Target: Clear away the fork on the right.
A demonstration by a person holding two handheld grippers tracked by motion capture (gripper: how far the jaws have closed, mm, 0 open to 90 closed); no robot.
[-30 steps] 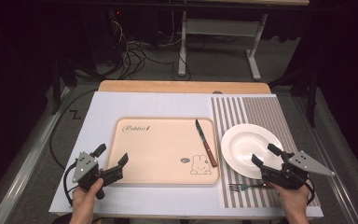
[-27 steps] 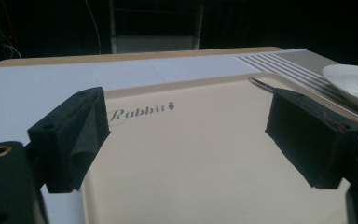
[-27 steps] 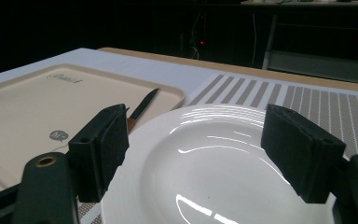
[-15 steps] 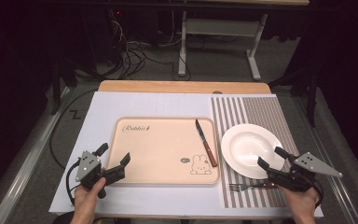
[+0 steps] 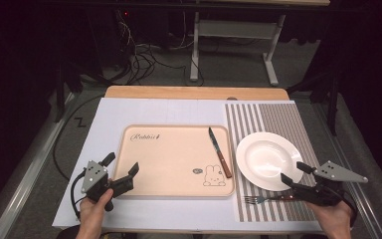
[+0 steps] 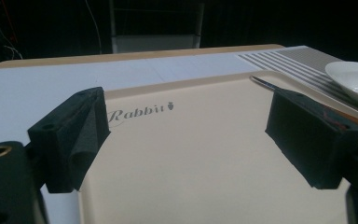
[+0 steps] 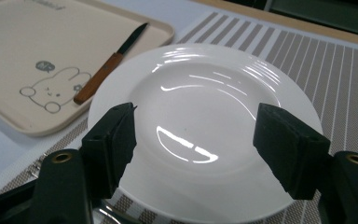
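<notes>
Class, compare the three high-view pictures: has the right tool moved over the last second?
Yes. The right tool has drawn back toward the person and outward, away from the white plate, whose near rim it overlapped more before.

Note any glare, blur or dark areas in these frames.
Right gripper view: bright streaks of glare on the plate, jaws slightly soft. Left gripper view: dim, jaws blurred, tray lettering readable. High view: table evenly lit, surroundings almost black.
</notes>
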